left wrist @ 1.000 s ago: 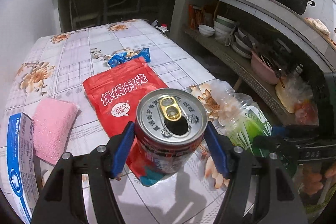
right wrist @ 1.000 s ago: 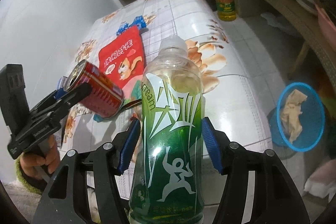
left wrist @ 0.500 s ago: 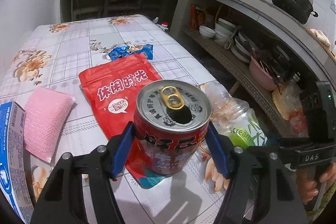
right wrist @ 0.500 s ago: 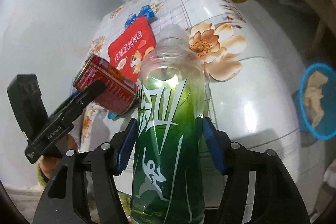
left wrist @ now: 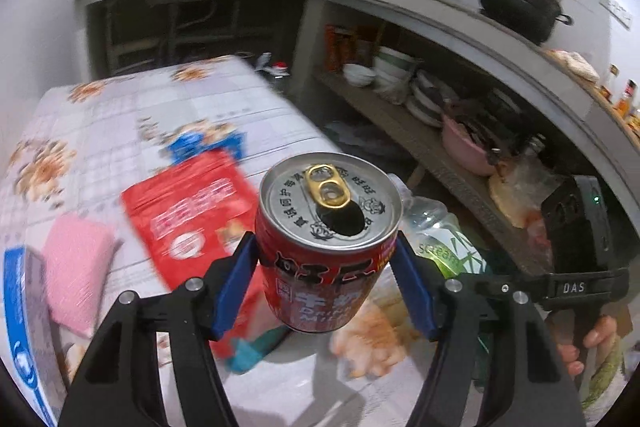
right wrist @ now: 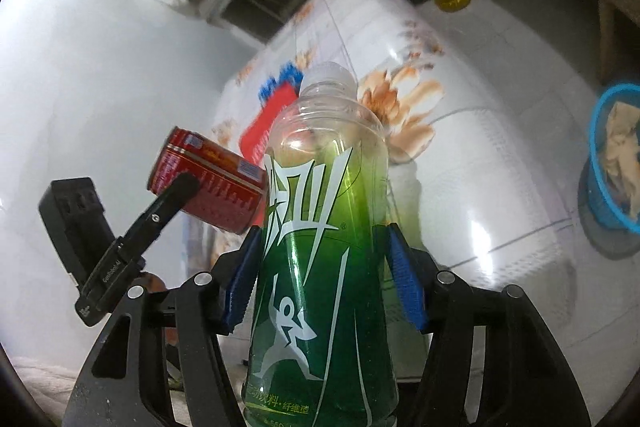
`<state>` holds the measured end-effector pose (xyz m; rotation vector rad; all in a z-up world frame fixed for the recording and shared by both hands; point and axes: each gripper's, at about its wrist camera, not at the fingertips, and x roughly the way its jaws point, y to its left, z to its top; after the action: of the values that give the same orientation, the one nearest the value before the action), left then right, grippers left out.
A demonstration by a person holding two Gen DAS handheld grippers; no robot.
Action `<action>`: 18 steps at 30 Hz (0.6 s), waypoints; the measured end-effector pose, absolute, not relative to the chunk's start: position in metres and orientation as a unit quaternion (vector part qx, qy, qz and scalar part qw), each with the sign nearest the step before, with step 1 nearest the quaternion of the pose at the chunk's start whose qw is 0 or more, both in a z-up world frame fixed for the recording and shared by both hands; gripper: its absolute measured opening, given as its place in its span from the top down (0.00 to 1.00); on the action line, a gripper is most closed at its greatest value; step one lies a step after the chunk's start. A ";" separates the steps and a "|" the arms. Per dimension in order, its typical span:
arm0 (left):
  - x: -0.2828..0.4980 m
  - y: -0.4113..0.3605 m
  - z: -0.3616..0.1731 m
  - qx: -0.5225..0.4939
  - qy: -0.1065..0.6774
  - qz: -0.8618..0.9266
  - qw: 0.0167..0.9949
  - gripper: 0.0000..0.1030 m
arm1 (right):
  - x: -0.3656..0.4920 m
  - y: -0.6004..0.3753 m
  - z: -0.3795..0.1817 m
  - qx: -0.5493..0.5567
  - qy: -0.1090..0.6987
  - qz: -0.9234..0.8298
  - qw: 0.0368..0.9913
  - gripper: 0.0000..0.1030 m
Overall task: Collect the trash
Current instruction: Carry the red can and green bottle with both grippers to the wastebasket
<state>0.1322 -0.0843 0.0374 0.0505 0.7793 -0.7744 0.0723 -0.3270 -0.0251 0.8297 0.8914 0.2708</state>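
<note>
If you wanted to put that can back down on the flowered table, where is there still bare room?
The far end of the table, beyond the blue wrapper, is bare cloth. So is the strip along its right edge, beside the red pouch. The near left is crowded: pink sponge, blue-and-white box.

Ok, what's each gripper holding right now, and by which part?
Left gripper holds the red can by its sides, just below the rim. Right gripper holds the green bottle around its middle.

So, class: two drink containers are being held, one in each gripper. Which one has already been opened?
The red drink can in the left gripper: its pull-tab hole gapes open. The green plastic bottle in the right gripper has its cap on.
</note>
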 end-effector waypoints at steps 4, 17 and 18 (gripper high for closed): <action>0.126 -0.124 0.050 0.034 0.370 -0.412 0.832 0.37 | 0.046 -0.358 -0.017 0.420 0.376 0.112 0.818 0.44; 0.103 -0.355 -0.001 0.137 0.505 -0.540 0.659 0.37 | -0.063 -0.496 -0.093 0.586 0.304 -0.094 0.746 0.44; 0.101 -0.373 -0.013 0.152 0.518 -0.536 0.649 0.37 | -0.069 -0.503 -0.100 0.597 0.302 -0.103 0.736 0.44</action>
<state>0.1012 -0.3734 -0.0135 0.3452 1.1768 -1.2184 -0.0691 -0.5033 -0.1001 1.3114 0.6630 -0.2272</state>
